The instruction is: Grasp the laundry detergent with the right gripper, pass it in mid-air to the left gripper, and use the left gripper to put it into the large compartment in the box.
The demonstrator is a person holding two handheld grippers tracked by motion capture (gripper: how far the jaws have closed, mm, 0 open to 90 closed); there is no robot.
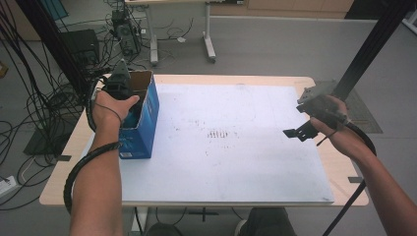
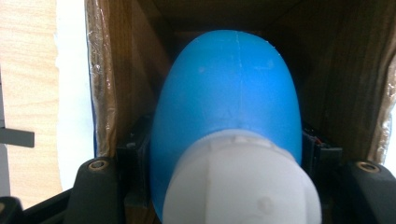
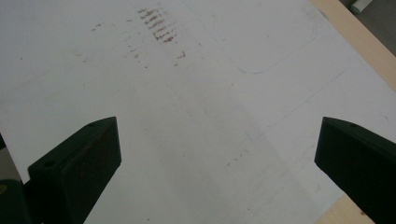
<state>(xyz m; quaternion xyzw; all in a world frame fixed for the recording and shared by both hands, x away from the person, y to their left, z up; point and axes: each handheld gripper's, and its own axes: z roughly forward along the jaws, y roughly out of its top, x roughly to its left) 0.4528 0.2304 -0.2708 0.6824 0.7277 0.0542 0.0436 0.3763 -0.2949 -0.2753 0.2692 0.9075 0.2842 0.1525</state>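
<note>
Gripping a blue bottle (image 2: 229, 93) by its body just below the white cap (image 2: 243, 182), my left gripper (image 1: 119, 84) sat inside the open top of the blue carton (image 1: 147, 123), brown cardboard walls on both sides. That carton stood at the white mat's (image 1: 236, 162) left edge. My right gripper (image 3: 217, 163) hung spread wide and empty over the mat's right side, well apart.
</note>
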